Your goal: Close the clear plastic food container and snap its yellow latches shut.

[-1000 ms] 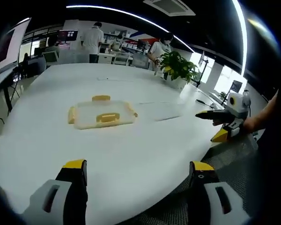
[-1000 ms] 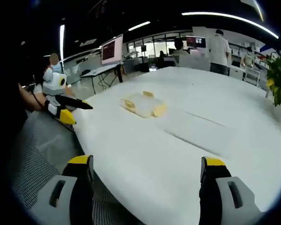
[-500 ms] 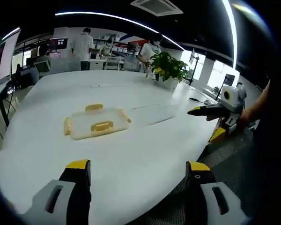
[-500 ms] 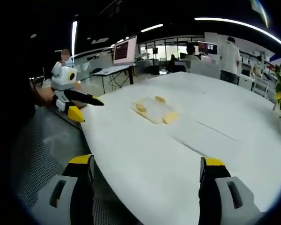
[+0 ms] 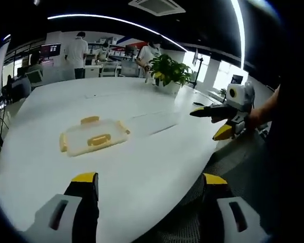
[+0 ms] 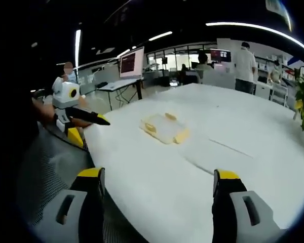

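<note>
White table (image 5: 157,152), lidded container (image 5: 93,137) with indistinct latches; both grippers' fingers wide apart, empty.

The food container (image 5: 92,137) lies flat on the table (image 5: 157,152), well in from the near edge and apart from everything else on it. A potted plant (image 5: 166,72) stands on the table's far side, close to its edge (people stand at desks beyond it). The left gripper (image 5: 148,207) hangs over the near edge, jaws spread wide, nothing between them. The right gripper (image 6: 157,202) hangs likewise over its own stretch of that edge, jaws parted, well short of the container.
</note>
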{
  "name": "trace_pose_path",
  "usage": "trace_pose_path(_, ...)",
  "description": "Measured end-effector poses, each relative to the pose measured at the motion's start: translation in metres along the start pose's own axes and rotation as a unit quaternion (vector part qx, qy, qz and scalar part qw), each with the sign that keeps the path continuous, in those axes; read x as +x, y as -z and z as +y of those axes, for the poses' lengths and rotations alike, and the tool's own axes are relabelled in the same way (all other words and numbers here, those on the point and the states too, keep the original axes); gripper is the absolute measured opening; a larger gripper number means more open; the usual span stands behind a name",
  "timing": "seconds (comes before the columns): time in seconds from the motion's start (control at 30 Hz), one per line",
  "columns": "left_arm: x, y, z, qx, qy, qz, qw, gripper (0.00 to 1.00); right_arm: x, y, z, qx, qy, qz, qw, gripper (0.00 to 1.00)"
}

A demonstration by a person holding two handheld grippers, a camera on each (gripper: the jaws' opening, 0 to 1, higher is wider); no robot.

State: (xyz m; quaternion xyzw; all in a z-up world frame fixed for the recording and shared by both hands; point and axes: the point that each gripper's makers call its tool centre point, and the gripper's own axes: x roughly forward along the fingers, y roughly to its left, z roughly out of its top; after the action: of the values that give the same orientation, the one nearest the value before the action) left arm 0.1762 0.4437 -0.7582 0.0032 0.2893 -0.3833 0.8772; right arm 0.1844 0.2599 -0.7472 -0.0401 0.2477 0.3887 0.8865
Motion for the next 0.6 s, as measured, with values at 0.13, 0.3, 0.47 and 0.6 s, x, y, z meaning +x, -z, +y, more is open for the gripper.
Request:
trace_pose_path(0.13, 0.001, -0.009, 0.005, 0.001, 0.015, -0.014, 0.9998, 0.81, 0.003, -0.003, 0.006, -0.005, -0.011, 0.003, 0.9999, 0.85)
trace_pose_path(0.3, 0.003, -0.011, 0.017, -0.002, 0.014, -0.012, 0.9998, 0.82, 0.009, -0.006, 0.007, -0.007, -0.02, 0.003, 0.9998, 0.84)
trace_pose_path(0.47, 0.008, -0.005, 0.023, -0.003, 0.021, 0.002, 0.9998, 0.81, 0.012, -0.009, 0.003, -0.002, -0.019, -0.002, 0.9998, 0.83)
trace_pose_path(0.6, 0.012, -0.001, 0.029, 0.004, 0.023, 0.013, 0.9996, 0.79, 0.017, -0.011, 0.0, 0.002, -0.02, -0.002, 0.9998, 0.82)
